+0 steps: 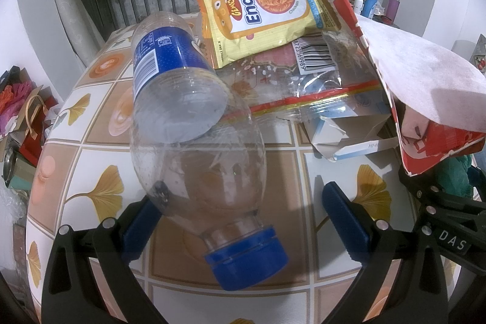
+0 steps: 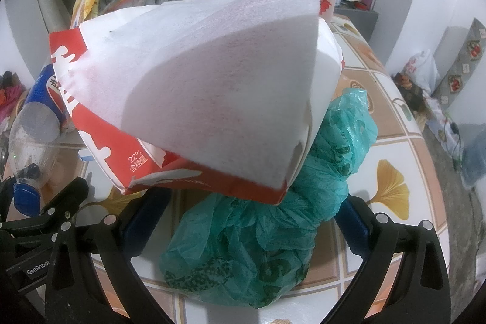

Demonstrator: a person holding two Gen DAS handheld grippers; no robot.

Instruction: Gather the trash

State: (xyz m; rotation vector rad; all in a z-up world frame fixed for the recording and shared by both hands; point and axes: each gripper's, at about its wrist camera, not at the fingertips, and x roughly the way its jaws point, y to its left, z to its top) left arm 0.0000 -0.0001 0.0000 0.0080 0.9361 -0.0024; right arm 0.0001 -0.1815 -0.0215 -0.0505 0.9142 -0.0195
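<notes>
Lying capped, clear plastic bottle (image 1: pixel 197 172)

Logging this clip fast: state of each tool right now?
Left tool: open, fingers either side of the clear bottle, not clamped.
Right tool: open, straddling the green plastic bag, nothing gripped.

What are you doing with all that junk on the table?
A person is collecting trash with a hand-held gripper in each hand. The left hand-held gripper is open around a clear bottle with a blue cap, lying on the table. The right hand-held gripper is open around a crumpled green bag, with a red and white bag resting over it. A yellow snack packet tops the pile behind.
</notes>
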